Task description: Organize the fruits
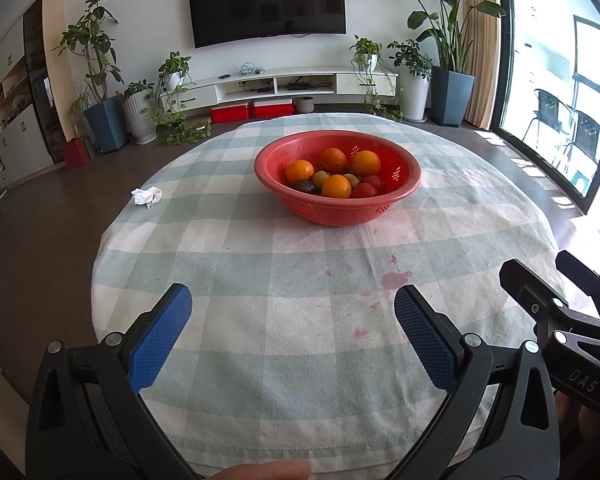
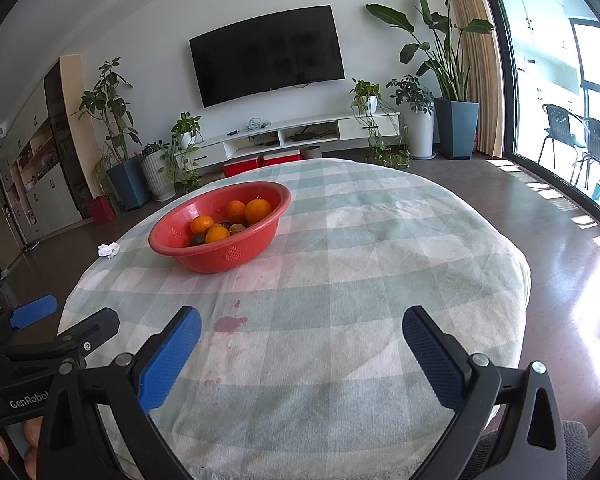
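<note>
A red colander bowl (image 1: 336,204) stands on the round checked table, far from both grippers; it also shows in the right wrist view (image 2: 220,254). It holds several oranges (image 1: 336,186) (image 2: 257,210), red tomatoes (image 1: 365,191) and small greenish and dark fruits (image 1: 321,178). My left gripper (image 1: 292,304) is open and empty, low over the near part of the table. My right gripper (image 2: 300,328) is open and empty, to the right of the left one. The right gripper's fingers (image 1: 532,292) show at the left wrist view's right edge.
A crumpled white tissue (image 1: 147,196) (image 2: 109,249) lies on the table left of the bowl. Red stains (image 1: 396,278) (image 2: 230,324) mark the cloth (image 1: 300,360) between grippers and bowl. The table edge curves away on both sides. Plants, a TV stand and a window stand beyond.
</note>
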Tool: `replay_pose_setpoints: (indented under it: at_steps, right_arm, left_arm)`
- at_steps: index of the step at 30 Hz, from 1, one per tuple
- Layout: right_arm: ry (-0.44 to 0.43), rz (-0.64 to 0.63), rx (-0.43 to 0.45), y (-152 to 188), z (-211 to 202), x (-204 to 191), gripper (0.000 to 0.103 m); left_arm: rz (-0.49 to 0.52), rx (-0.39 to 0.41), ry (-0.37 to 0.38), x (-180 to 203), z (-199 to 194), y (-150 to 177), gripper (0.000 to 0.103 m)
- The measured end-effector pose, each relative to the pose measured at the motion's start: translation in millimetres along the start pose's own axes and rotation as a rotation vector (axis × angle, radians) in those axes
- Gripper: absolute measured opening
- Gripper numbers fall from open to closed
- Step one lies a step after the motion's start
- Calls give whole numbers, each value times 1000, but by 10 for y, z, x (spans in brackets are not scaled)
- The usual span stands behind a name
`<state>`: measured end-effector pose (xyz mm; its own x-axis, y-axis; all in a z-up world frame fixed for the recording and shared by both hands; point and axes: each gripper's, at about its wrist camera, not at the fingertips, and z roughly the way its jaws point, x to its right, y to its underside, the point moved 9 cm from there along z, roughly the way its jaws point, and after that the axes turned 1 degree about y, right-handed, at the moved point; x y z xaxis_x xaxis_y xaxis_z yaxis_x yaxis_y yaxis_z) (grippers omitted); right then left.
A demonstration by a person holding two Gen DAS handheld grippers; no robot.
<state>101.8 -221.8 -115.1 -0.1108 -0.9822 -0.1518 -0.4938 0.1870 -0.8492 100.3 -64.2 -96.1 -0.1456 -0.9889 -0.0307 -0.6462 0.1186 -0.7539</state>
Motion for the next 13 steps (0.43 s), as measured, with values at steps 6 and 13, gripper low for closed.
replay_pose_setpoints:
  at_steps: [6, 13]
  right_arm:
    - [0, 0, 0, -6, -7, -3, 103]
    - [0, 0, -3, 5, -20, 3, 103]
  left_arm:
    - [-7, 2, -16, -40, -3, 3, 103]
    - [-22, -1, -54, -155, 1, 24, 103]
